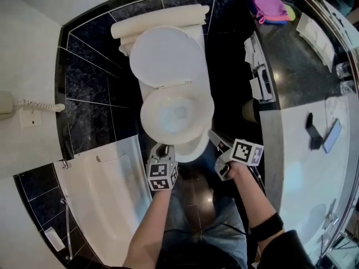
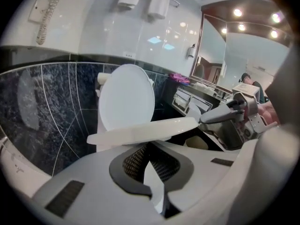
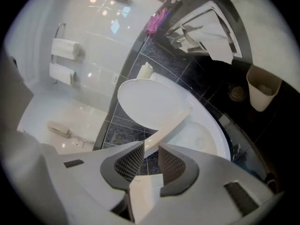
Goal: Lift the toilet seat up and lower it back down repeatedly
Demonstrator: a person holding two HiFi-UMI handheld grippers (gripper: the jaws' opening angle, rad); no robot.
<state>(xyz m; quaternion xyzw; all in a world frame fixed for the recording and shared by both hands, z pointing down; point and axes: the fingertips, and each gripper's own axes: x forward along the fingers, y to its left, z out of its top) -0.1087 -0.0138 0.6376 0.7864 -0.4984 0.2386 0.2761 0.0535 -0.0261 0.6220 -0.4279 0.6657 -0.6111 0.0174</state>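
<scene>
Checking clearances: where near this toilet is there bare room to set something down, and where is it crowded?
Bare: the counter between the cloth and the glasses, and the tub left of the toilet. Crowded: the gap between toilet and counter, holding the bin.

- We can read no words, brand names or numbers anywhere in these views.
- The nearest thing to a sign is the black-and-white square pattern on the marker cube (image 1: 162,175) of the left gripper (image 1: 160,149). It has blocks only, no letters or digits.
- The marker cube (image 1: 247,152) of the right gripper (image 1: 215,137) bears the same kind of square pattern, and we can read nothing on it either.
</scene>
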